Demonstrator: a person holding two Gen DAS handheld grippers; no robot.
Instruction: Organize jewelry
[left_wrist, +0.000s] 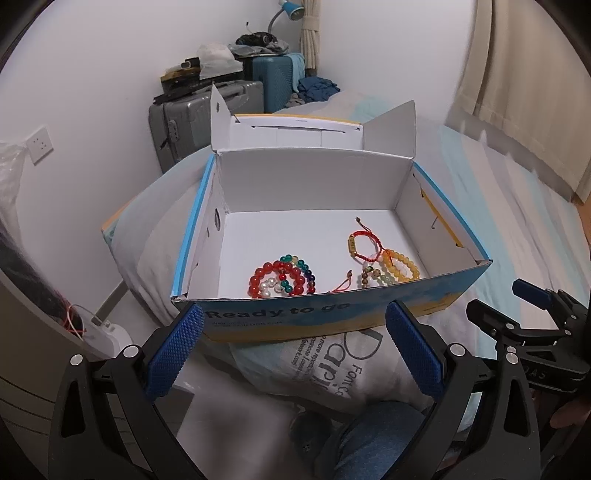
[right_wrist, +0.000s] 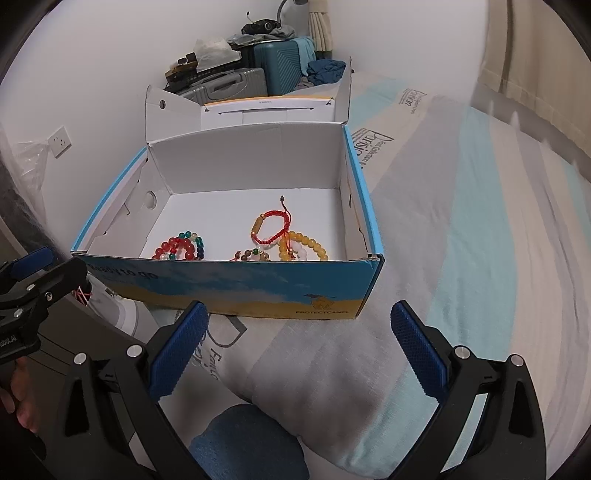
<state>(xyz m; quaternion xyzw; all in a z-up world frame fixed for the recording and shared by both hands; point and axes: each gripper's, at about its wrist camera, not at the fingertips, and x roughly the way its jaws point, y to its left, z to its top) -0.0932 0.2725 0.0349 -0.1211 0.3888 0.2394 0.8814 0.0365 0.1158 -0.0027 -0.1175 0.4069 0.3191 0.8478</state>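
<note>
An open blue and yellow cardboard box (left_wrist: 314, 314) (right_wrist: 221, 288) stands on the bed with its lid folded back. Inside lie several bracelets: a red bead one (left_wrist: 275, 282) (right_wrist: 177, 248), a multicoloured bead one (left_wrist: 301, 264), a red cord one (left_wrist: 364, 242) (right_wrist: 271, 229) and a yellow bead one (left_wrist: 400, 264) (right_wrist: 308, 245). My left gripper (left_wrist: 295, 343) is open and empty, just in front of the box's near wall. My right gripper (right_wrist: 299, 347) is open and empty, in front of the box's right corner.
The box rests on a striped bedsheet (right_wrist: 461, 221) with printed text. A blue-clad knee (right_wrist: 251, 443) shows below the grippers. Grey and teal suitcases (left_wrist: 207, 114) with clutter stand against the far wall. A curtain (left_wrist: 524, 85) hangs at the right.
</note>
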